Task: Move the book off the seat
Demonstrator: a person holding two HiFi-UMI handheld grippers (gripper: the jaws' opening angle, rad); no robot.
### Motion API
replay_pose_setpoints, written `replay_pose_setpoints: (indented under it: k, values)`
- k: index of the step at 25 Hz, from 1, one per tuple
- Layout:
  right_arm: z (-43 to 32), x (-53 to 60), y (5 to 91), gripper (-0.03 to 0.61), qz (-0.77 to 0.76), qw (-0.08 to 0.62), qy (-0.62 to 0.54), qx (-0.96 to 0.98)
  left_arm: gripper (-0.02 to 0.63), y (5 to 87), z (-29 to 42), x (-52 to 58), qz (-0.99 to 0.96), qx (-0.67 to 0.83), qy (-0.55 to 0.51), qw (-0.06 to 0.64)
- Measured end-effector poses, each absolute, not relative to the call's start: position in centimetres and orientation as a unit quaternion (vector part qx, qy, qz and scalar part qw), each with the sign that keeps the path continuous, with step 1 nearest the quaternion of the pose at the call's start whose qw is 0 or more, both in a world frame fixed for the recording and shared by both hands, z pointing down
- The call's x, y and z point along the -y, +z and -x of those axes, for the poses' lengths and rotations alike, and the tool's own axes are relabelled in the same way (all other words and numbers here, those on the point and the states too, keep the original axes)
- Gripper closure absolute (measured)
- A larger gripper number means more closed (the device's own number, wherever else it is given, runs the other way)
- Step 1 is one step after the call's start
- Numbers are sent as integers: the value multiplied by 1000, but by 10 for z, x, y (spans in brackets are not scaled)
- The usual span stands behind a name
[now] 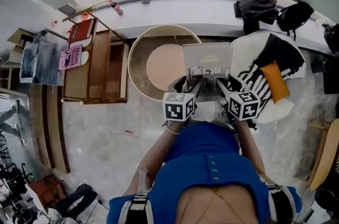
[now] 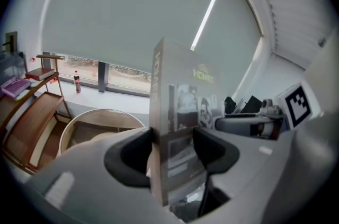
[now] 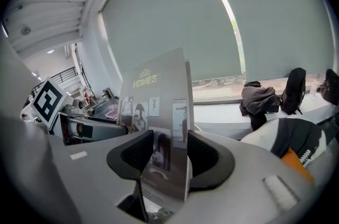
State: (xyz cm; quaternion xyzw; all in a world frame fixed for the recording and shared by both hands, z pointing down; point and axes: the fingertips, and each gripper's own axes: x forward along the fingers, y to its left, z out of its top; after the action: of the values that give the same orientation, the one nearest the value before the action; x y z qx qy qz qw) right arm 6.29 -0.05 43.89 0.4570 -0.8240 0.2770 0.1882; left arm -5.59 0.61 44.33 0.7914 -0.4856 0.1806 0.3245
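Head view: book (image 1: 207, 59) aloft just beside the seat (image 1: 242, 53), not over it. Left tool (image 1: 186, 84) and right tool (image 1: 226, 84) each clamp its near edge. We judge uneven pull could twist or drop it.

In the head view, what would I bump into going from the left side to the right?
A brown wooden shelf rack, a round beige tub, a thin grey book, a white round seat bearing an orange cushion.

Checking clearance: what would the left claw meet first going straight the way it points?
Beyond the grey rectangular book it grips, the left claw probably meets the round wooden tub, though depth is unclear.
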Motion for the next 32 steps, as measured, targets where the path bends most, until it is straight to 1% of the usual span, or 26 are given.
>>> replay_pose_setpoints:
  k: [7,13,21,32]
  values:
    - [57,7,443,383,-406,216,254,851,371,451,173,-15,-759,531,152,345]
    - [121,9,446,382,-364,229,252,867,371,453,236,-24,-730,566,138,358]
    - [148,14,446,382,-317,239,242,885,371,451,259,-31,-696,606,119,368]
    - [146,46,433,382,-262,250,228,904,373,436,251,-12,-656,648,102,373]
